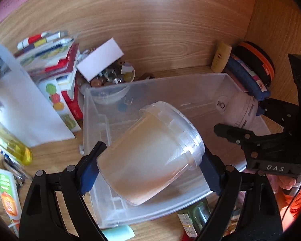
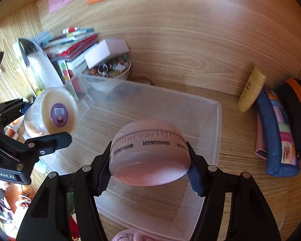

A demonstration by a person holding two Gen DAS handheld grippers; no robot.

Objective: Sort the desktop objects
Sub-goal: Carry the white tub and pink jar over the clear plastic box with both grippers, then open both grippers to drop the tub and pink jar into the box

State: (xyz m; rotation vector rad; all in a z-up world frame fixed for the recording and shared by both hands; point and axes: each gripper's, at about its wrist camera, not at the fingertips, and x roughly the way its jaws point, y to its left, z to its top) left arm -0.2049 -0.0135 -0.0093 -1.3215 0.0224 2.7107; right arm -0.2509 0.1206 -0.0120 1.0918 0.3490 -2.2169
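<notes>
1. My left hand-held gripper (image 1: 150, 172) is clenched on a translucent tub (image 1: 150, 152), tilted, its blue pads pressing both sides.
2. My right hand-held gripper (image 2: 149, 172) grips a pink HYNTOOR container (image 2: 150, 154) between its pads.
3. Just beneath and ahead of both lies a clear plastic bin (image 2: 214, 120) on the wooden bench (image 2: 240, 140); both held items hang over it.
4. Beyond the bin to my left, a bowl of beads (image 1: 114, 76) sits beside stacked books (image 1: 56, 66).
5. Far right, a yellow tube (image 2: 250, 89) leans on the wall next to a blue pencil case (image 2: 275, 132).
</notes>
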